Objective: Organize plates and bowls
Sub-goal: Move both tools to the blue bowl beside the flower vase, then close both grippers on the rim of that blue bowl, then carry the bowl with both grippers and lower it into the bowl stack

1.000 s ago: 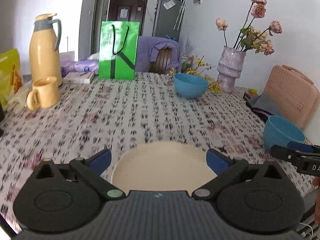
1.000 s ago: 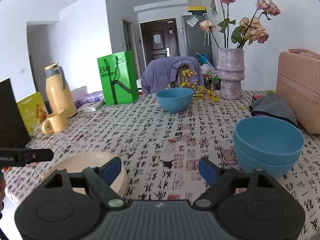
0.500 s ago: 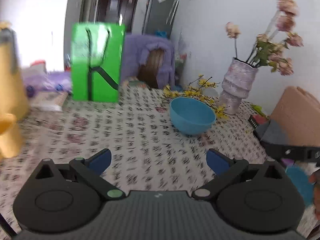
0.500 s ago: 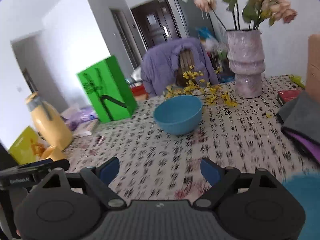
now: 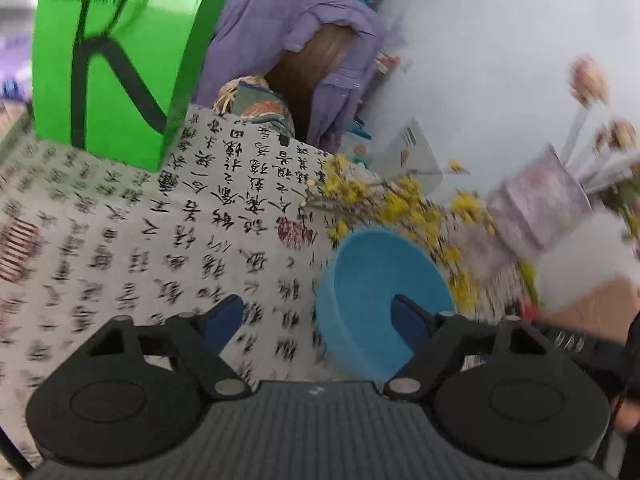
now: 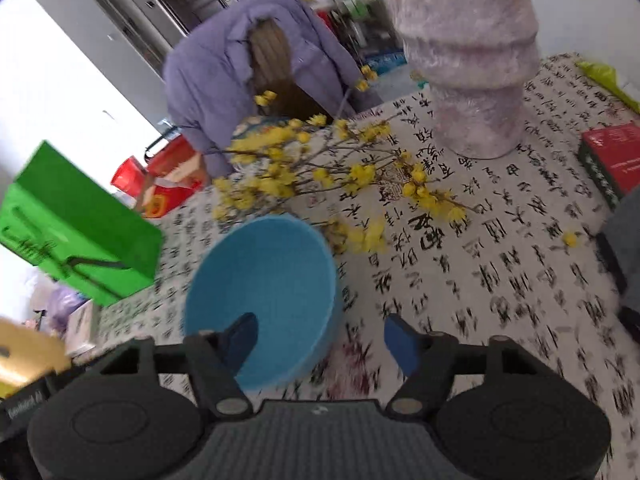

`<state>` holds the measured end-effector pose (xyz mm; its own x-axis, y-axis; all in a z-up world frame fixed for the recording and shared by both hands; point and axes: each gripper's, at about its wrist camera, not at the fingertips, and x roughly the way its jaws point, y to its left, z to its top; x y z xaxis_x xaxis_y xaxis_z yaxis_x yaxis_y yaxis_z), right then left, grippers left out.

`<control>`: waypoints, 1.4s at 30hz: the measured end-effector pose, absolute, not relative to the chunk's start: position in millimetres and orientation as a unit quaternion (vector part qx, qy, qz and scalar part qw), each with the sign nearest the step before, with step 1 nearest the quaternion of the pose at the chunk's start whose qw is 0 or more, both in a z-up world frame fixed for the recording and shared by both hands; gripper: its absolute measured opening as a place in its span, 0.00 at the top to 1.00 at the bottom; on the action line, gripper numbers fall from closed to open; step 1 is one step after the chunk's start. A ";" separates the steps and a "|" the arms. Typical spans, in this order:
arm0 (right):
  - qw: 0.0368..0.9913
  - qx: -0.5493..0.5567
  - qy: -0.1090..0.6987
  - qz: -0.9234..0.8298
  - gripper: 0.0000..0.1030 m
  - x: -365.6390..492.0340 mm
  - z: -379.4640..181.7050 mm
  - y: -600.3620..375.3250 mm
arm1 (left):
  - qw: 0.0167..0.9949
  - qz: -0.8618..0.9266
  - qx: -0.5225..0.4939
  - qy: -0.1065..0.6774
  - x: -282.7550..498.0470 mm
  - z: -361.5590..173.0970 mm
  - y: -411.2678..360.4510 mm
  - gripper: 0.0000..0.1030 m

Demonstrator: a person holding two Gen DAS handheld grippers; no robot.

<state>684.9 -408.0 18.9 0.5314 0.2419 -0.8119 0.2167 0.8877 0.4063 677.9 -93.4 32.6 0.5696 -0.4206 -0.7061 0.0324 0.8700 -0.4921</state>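
A blue bowl stands on the calligraphy-print tablecloth near the far edge; it also shows in the right wrist view. My left gripper is open, its right finger over the bowl's inside and its left finger outside the left rim. My right gripper is open, its left finger over the bowl's inside and its right finger outside the right rim. Neither holds anything. No plates are in view.
Yellow flower branches lie just behind the bowl. A pink vase stands at the far right, a green bag at the far left. A chair with a purple jacket is behind the table. A red box lies right.
Both grippers have moved forward across the table to the far blue bowl and now straddle its opposite rims. The beige plates and the stacked blue bowls have left view.
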 end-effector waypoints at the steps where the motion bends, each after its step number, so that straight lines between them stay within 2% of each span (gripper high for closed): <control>1: 0.841 0.236 0.486 0.003 0.40 690.3 12.8 -409.0 | 0.851 -0.136 -0.234 0.450 687.7 23.8 -95.3 0.25; 3: 0.834 0.241 0.496 0.004 0.49 702.2 -1.4 -410.6 | 0.840 -0.134 -0.254 0.461 699.9 9.6 -98.2 0.32; 5: 0.828 0.244 0.505 0.013 0.66 709.9 -12.6 -408.9 | 0.830 -0.137 -0.273 0.467 708.3 -1.3 -99.7 0.44; 6: 0.826 0.239 0.510 0.018 0.69 712.9 -17.9 -406.7 | 0.826 -0.140 -0.279 0.469 711.3 -5.3 -100.5 0.47; 7: 0.825 0.236 0.512 0.022 0.77 714.5 -20.6 -404.7 | 0.825 -0.144 -0.280 0.469 713.5 -8.5 -101.9 0.52; 8: 0.826 0.228 0.514 0.028 0.82 715.6 -23.6 -402.6 | 0.826 -0.145 -0.278 0.468 713.7 -10.0 -103.1 0.60; 9: 0.827 0.220 0.516 0.031 0.84 716.0 -25.1 -400.3 | 0.828 -0.145 -0.274 0.468 713.8 -11.5 -104.9 0.65; 11: 0.830 0.212 0.515 0.034 0.85 717.2 -25.6 -398.0 | 0.826 -0.148 -0.270 0.472 715.1 -15.2 -108.1 0.84; 18: 0.836 0.201 0.509 0.037 0.86 708.0 -17.2 -393.9 | 0.835 -0.143 -0.257 0.466 699.1 -6.3 -108.3 0.86; 24: 0.838 0.203 0.503 0.056 0.88 678.7 1.3 -388.5 | 0.842 -0.142 -0.242 0.461 655.3 23.4 -98.7 0.86; 33: 0.853 0.201 0.476 0.072 0.89 592.6 56.5 -390.2 | 0.852 -0.157 -0.218 0.449 568.4 82.6 -105.0 0.86; 42: 0.871 0.208 0.444 0.037 0.89 482.7 106.2 -438.7 | 0.849 -0.213 -0.204 0.438 482.7 116.4 -161.1 0.86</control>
